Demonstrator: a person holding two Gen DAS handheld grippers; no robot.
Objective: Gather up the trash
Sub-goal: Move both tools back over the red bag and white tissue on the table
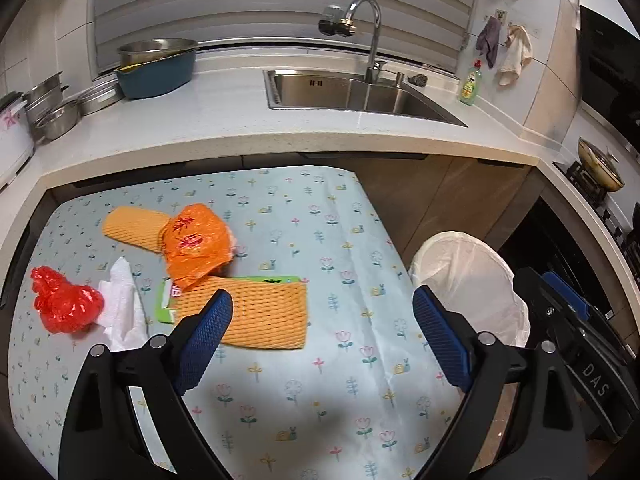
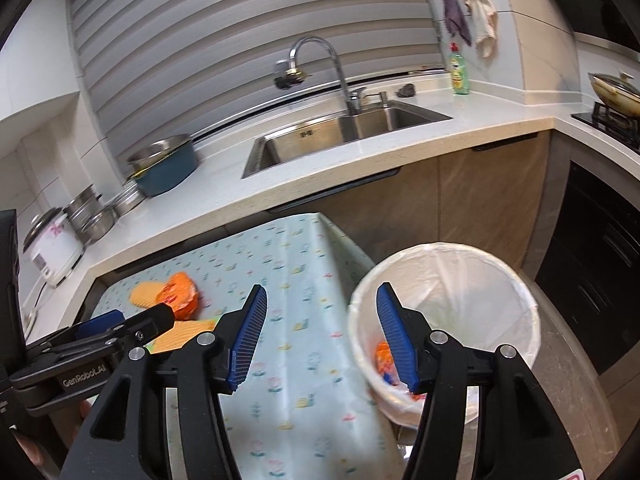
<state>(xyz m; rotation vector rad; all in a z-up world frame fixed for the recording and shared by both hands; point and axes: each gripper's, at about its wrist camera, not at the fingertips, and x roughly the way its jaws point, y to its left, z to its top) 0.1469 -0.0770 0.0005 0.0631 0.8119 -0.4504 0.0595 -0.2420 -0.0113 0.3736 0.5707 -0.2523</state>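
Jaws of the left gripper (image 1: 322,312) spread wide, nothing between the blue pads, poised above the flowered tablecloth (image 1: 320,380). Just past the left pad, a flat orange foam net (image 1: 256,314) lying on a green packet (image 1: 166,300). Beyond that, a crumpled orange plastic bag (image 1: 196,246) resting partly on a second orange foam net (image 1: 134,226). Off to the left, a white tissue (image 1: 120,300) touching a bunched red plastic bag (image 1: 64,300). To the right of the cloth's edge, the white-lined trash bin (image 1: 472,276), lower than the table.

Jaws of the right gripper (image 2: 322,334) parted about halfway, empty, straddling the gap between cloth edge and bin rim (image 2: 440,248). Inside the bin, near the bottom, a scrap of orange trash (image 2: 384,354), partly hidden behind the right pad. At lower left in the right wrist view, the other gripper's black body over the cloth.

Farther back, a pale countertop (image 1: 200,128) with a steel sink (image 1: 360,92), curved faucet (image 1: 370,36), green dish-soap bottle (image 1: 471,84), blue basin (image 1: 156,72) and stacked steel pots (image 1: 56,108).
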